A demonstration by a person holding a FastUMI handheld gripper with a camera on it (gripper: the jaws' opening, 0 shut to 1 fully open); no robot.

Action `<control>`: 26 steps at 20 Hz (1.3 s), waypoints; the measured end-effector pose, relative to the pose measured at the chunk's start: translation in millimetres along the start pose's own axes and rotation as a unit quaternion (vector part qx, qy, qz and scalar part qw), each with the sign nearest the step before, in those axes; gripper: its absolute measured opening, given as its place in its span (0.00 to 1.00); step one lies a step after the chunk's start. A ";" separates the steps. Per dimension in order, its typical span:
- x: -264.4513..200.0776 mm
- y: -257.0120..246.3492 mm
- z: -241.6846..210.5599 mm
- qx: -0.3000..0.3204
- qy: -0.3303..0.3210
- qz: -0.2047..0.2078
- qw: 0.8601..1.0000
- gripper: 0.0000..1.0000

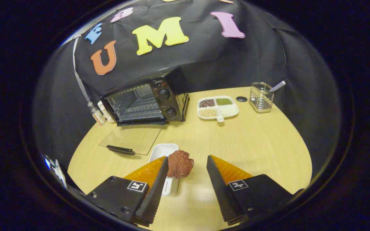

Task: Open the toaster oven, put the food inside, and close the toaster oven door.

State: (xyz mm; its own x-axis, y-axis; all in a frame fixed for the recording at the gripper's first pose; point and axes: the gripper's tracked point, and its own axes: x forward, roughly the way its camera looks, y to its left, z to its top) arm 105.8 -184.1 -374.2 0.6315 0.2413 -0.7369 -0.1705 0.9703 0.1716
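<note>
With the toaster oven door already down at eleven o'clock, I am closing my open claw on the meat, judging lifting comes next.

Bare table lies between the spread fingers and the toaster oven, whose lowered door juts forward.

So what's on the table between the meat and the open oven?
In the gripper view, the oven's glass door lies folded down on the table, its handle toward the meat. The open tongs flank the meat.
</note>
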 end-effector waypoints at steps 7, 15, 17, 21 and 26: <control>-1.0 15.8 -16.9 0.036 0.023 0.046 0.998 0.31; -49.9 55.0 -11.6 -0.028 -0.005 0.025 0.999 0.10; -63.3 60.6 -2.7 -0.048 -0.036 0.004 0.998 0.09; -91.7 76.0 21.3 -0.112 -0.109 -0.051 0.986 0.09; -111.1 126.9 35.5 -0.147 -0.161 -0.049 0.975 0.09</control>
State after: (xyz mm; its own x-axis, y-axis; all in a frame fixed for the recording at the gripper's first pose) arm 40.9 -87.2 -247.3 0.8521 0.1861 -0.4892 -0.2764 0.9537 -0.1186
